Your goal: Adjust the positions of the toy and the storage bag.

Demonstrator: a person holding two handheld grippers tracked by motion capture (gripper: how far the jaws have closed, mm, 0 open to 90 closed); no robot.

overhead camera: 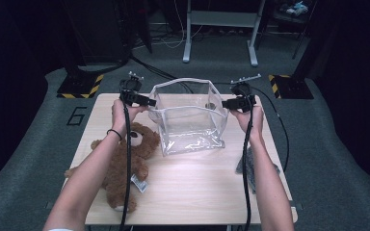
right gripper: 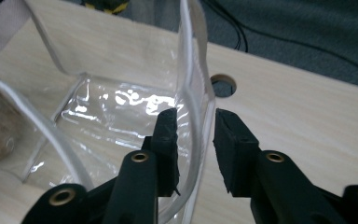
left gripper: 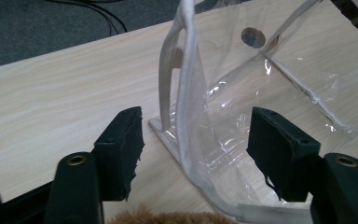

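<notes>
A clear plastic bag [overhead camera: 188, 120] with white trim stands open-topped at the middle back of the wooden table [overhead camera: 197, 192]. My left gripper [overhead camera: 147, 102] is at the bag's left upper edge. In the left gripper view its jaws [left gripper: 198, 135] stand wide apart, with the bag's white-trimmed edge [left gripper: 186, 93] between them and untouched. My right gripper [overhead camera: 226, 103] is at the bag's right edge. Its jaws [right gripper: 196, 128] are slightly apart around the bag's rim [right gripper: 198, 60], without a firm press. A brown teddy bear [overhead camera: 120, 168] lies on the table's left, under my left forearm.
A grey object [overhead camera: 250, 166] lies at the table's right edge, partly under my right forearm. A round hole [right gripper: 223, 85] in the tabletop sits behind the bag. Cables trail over the grey floor beyond the table, where a metal frame [overhead camera: 220, 29] stands.
</notes>
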